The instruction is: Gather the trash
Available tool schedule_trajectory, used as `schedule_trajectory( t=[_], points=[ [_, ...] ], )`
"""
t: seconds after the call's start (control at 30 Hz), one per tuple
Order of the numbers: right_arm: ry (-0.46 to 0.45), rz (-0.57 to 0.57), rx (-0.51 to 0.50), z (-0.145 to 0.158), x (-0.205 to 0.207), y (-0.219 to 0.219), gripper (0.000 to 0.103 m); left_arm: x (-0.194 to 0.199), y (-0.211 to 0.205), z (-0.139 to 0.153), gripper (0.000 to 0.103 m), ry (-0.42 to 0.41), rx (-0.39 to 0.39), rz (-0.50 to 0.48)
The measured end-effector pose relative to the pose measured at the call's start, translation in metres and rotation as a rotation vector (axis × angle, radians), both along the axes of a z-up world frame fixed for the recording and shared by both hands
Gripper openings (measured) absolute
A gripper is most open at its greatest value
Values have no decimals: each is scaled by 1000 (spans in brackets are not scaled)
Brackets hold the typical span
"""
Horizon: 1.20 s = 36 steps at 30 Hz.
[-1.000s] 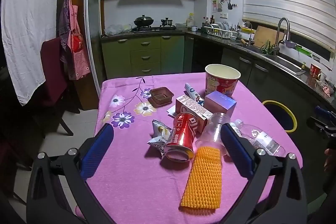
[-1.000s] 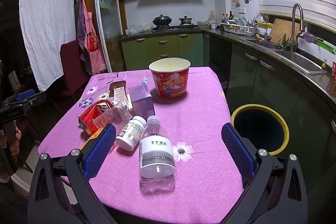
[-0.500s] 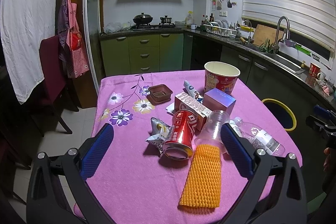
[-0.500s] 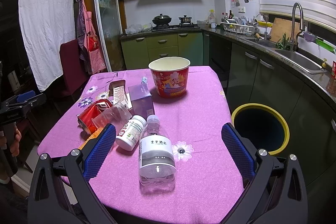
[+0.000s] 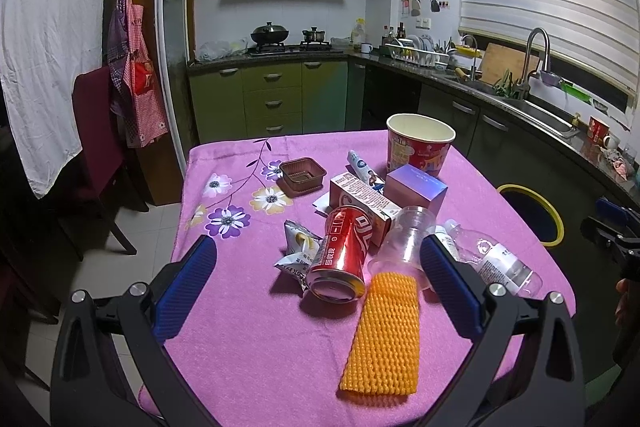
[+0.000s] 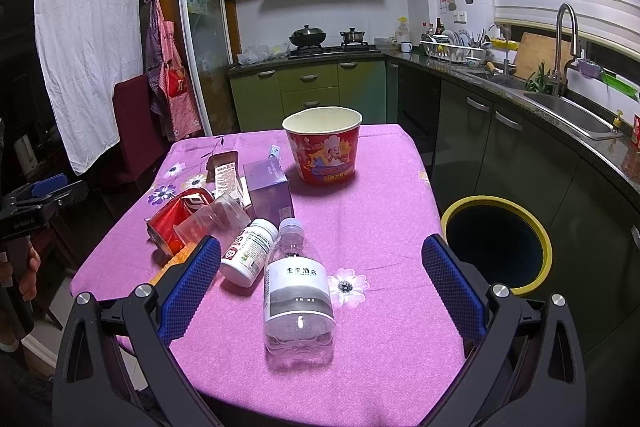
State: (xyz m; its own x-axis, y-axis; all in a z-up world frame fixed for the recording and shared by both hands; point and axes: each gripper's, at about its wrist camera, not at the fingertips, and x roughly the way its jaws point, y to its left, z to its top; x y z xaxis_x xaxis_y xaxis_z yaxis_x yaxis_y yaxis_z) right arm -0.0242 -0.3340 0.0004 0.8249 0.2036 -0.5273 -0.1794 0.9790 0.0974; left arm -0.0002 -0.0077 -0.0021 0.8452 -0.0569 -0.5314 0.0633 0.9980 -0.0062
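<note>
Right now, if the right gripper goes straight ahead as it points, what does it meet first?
Most likely the clear water bottle, lying on the table between the open fingers of the right gripper, base towards it. The white pill bottle lies just left of that line. Depth is uncertain.

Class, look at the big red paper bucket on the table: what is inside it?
The red paper bucket stands upright; only its pale inner wall near the rim shows in both views. Its bottom is hidden by the near wall, so whether anything lies inside cannot be told.
</note>
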Motion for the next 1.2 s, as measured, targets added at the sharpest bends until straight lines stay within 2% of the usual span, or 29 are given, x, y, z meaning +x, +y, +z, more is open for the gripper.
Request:
schedule_trajectory(
  t=[1.2],
  points=[
    [12, 0, -2, -7, 2, -1, 99, 1, -4, -5, 97, 10, 5, -3]
  ],
)
